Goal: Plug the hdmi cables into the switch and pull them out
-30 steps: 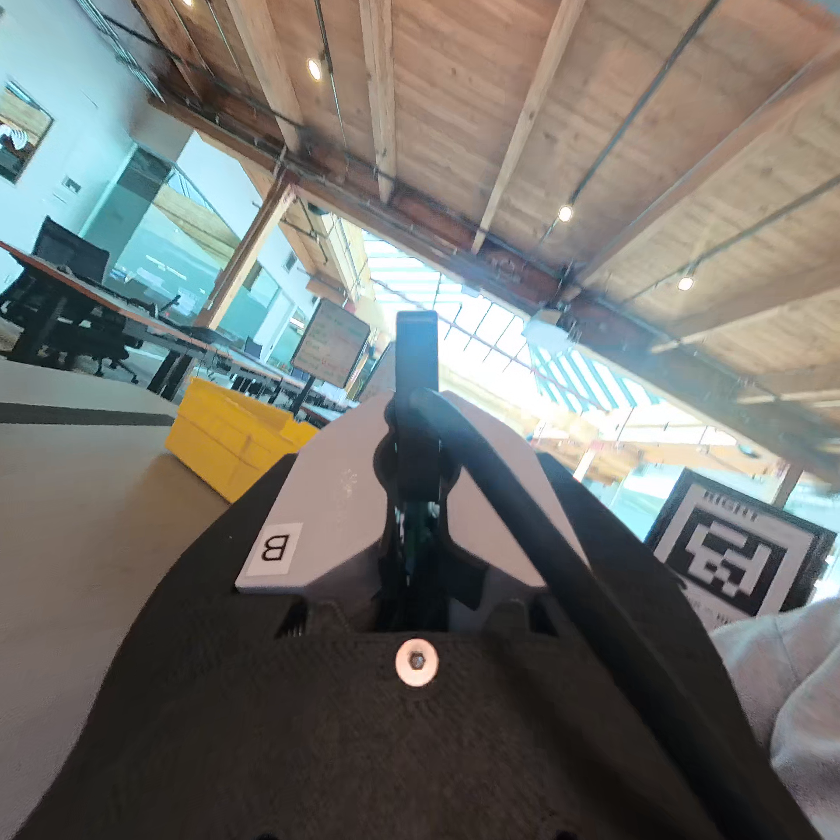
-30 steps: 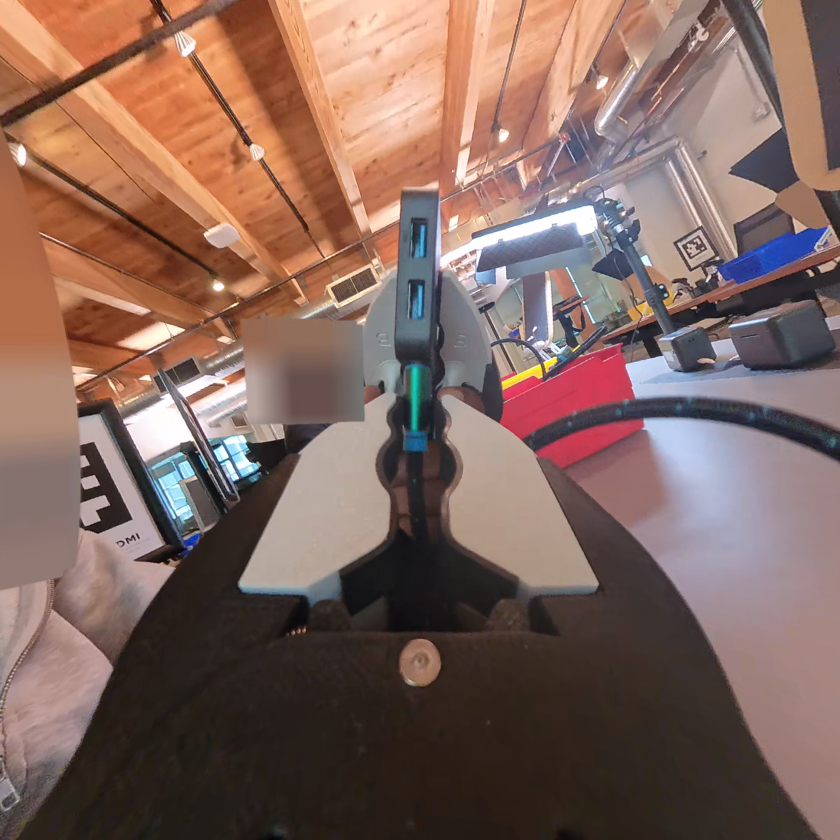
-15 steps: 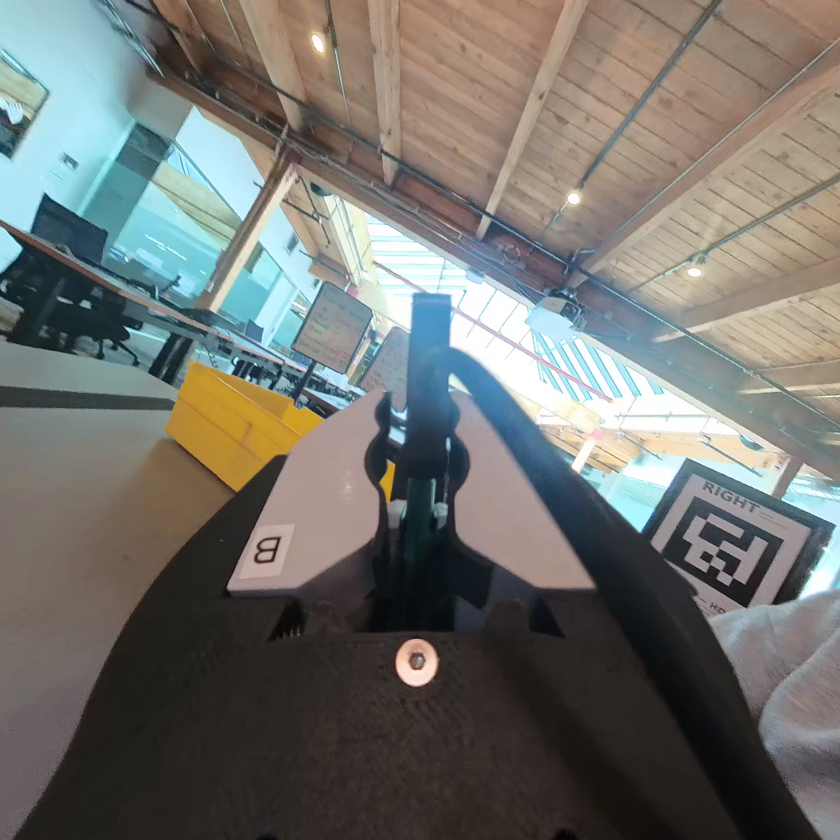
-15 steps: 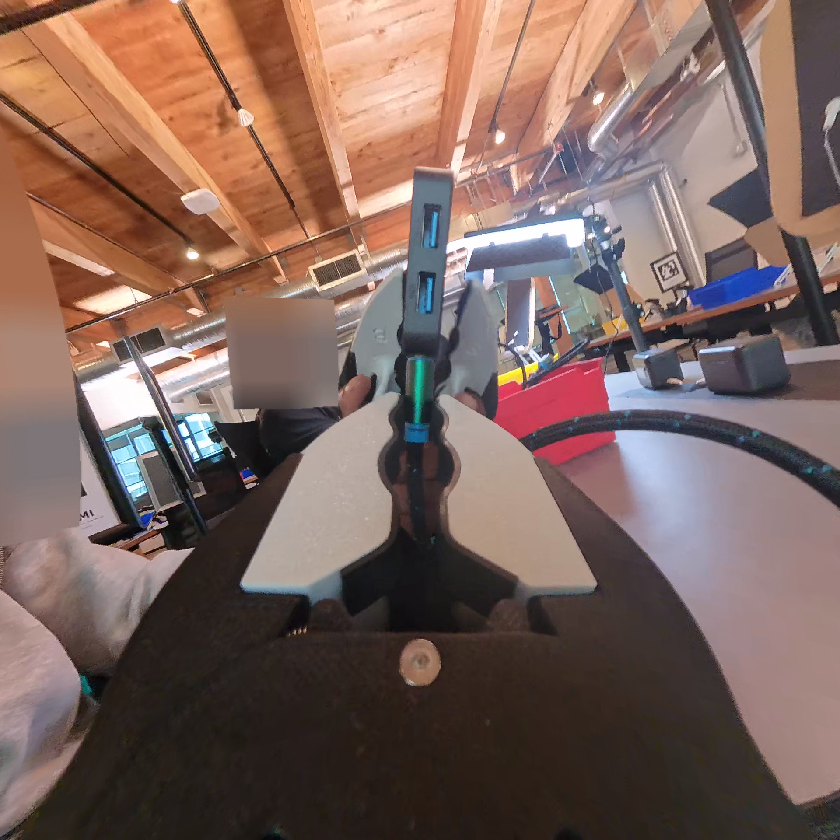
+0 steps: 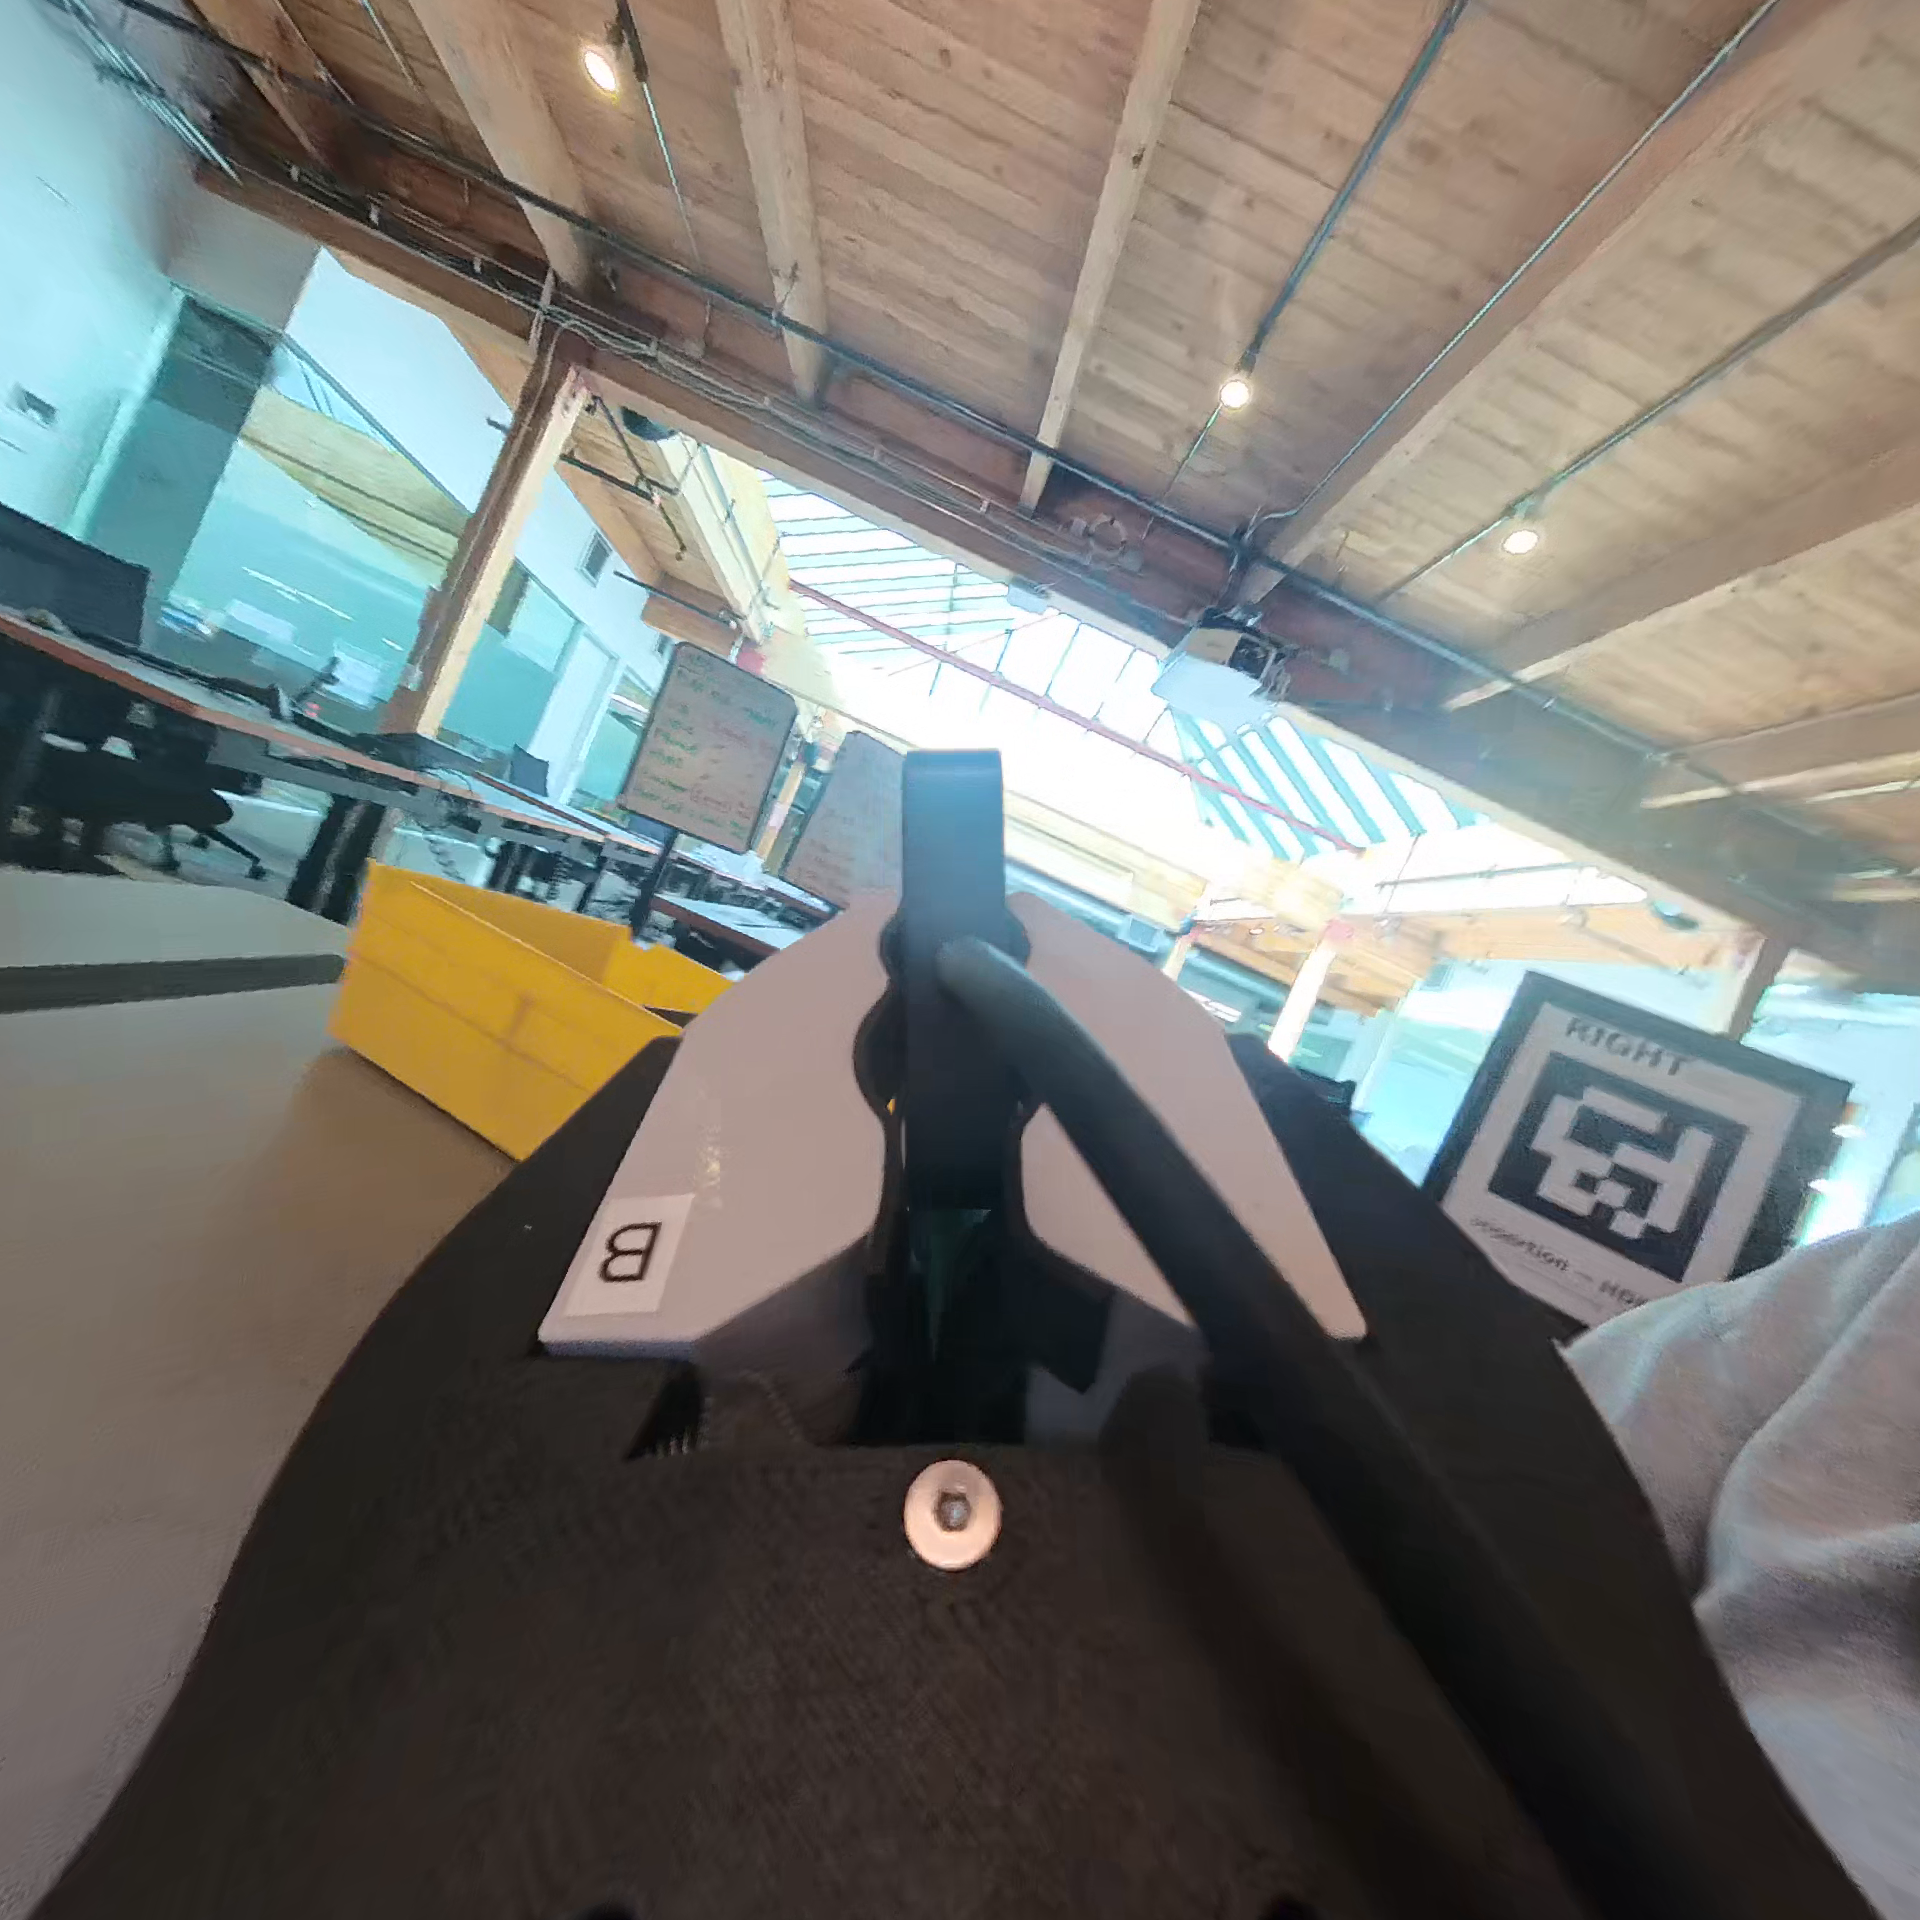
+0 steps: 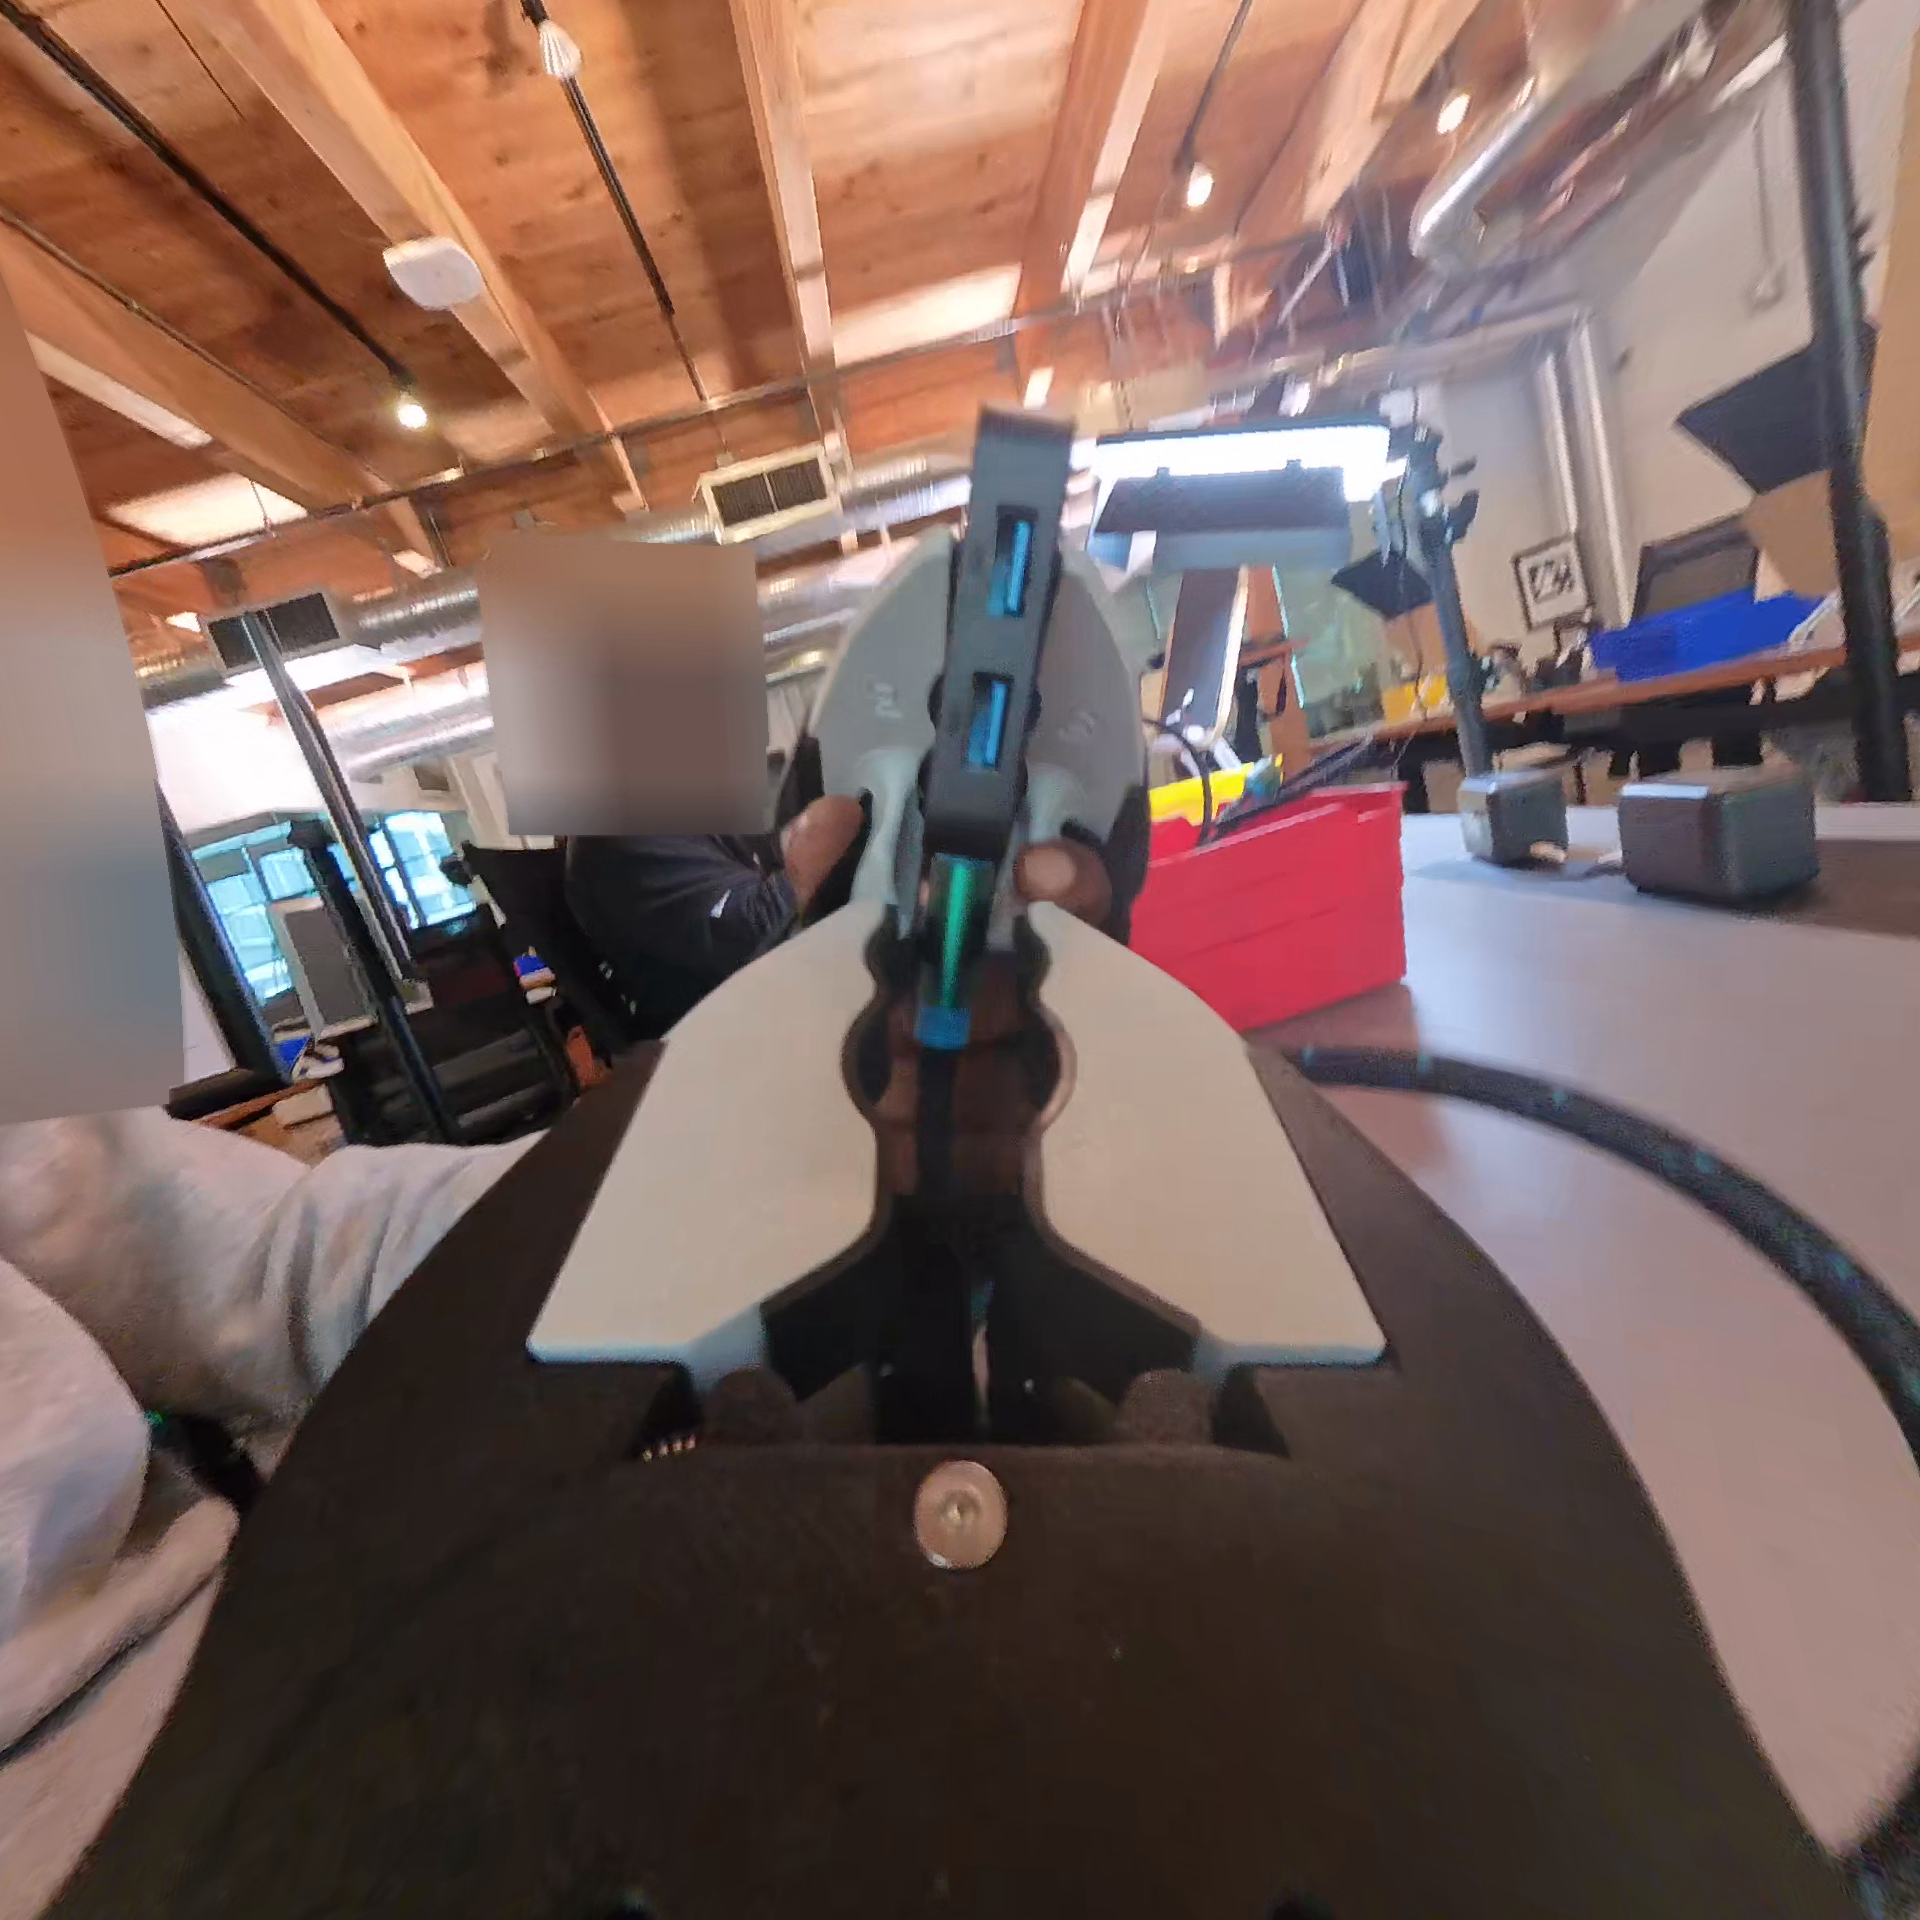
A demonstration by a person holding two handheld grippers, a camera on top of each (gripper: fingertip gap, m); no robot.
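Note:
In the right wrist view my right gripper [image 6: 956,966] is shut on the green metal plug [image 6: 954,914] of a black braided HDMI cable [image 6: 1662,1153]. The plug's tip meets the near end of the dark grey switch [image 6: 1003,665], which has two blue ports and leans right. My left gripper [image 6: 987,748] is shut on the switch from behind, with a hand's fingertips beside it. In the left wrist view the left gripper [image 5: 951,935] is shut on the switch [image 5: 951,831], seen edge-on. A black cable [image 5: 1143,1143] runs back from it.
A yellow bin [image 5: 468,997] sits on the grey table [image 5: 156,1195] at the left. A red bin [image 6: 1268,904] and two grey boxes [image 6: 1714,842] stand at the right. A marker board [image 5: 1621,1153], a grey sleeve [image 5: 1766,1455] and a seated person [image 6: 665,904] are close.
Both grippers keep their hold. In the right wrist view the switch has come nearer and now leans to the right. The left wrist view has swung slightly, and the cable lies lower.

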